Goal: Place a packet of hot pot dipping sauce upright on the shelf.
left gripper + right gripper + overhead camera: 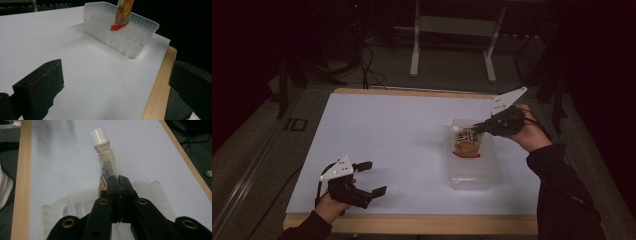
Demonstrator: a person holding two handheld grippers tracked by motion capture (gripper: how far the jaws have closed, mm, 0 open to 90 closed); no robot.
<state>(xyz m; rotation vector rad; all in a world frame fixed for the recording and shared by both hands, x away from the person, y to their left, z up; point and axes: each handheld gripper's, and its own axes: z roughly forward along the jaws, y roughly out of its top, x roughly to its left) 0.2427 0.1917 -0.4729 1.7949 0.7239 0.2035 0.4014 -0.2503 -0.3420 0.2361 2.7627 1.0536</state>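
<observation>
A spouted pouch (467,145) with an orange and red label and a white screw cap hangs upright over a clear plastic tray (474,182) with ribbed slots, right of the table's middle. My right gripper (477,129) is shut on the pouch near its top. In the right gripper view the jaws (118,180) pinch the pouch (107,165) just below its neck, above the tray (70,205). My left gripper (374,177) rests open at the front left with nothing between its jaws. In the left gripper view (117,72) the tray (120,37) and pouch (122,13) stand far off.
A white sheet (402,145) covers the table, and a wooden edge (412,224) runs along the front. A white-legged frame (414,55) and cables (369,70) lie on the floor behind. A white rounded object (5,187) sits beyond the table's edge.
</observation>
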